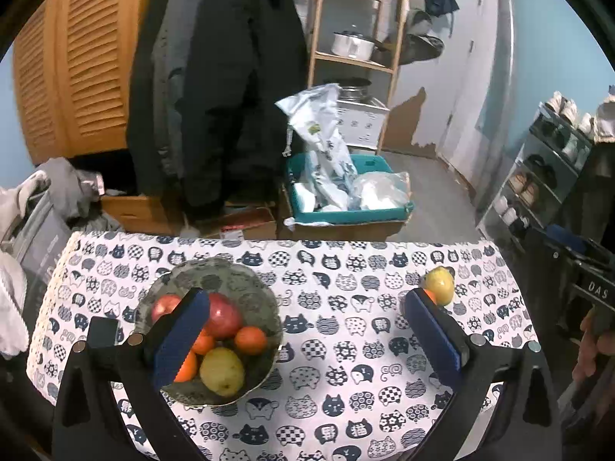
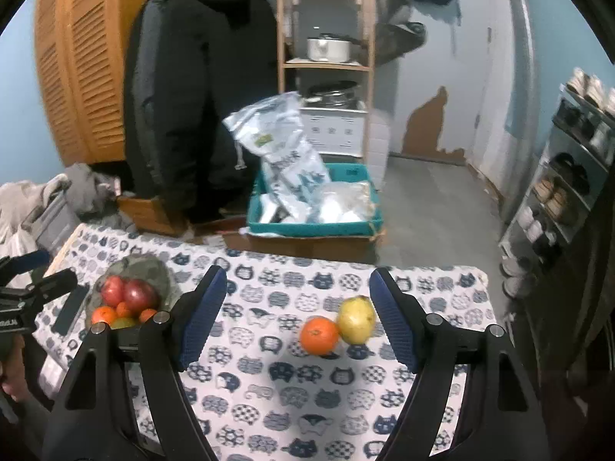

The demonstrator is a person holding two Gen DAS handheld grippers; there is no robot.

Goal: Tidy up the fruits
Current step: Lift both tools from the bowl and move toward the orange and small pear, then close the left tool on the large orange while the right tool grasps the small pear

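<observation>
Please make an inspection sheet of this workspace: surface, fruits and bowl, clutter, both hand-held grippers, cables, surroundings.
Surface: table under a cat-print cloth.
Job's things: bowl on the left holds red apples, small oranges and a yellow-green pear. A loose orange and a loose pear lie on the cloth to the right, touching.
Clutter: nothing seen on the table besides the fruit and bowl.
Grippers: left hand-held gripper open, above the table by the bowl; right hand-held gripper open, the loose fruit between its fingers in view.
Cables: nothing seen.
Surroundings: dark coats, wooden shelf with a pot, teal bin of bags, shoe rack.
</observation>
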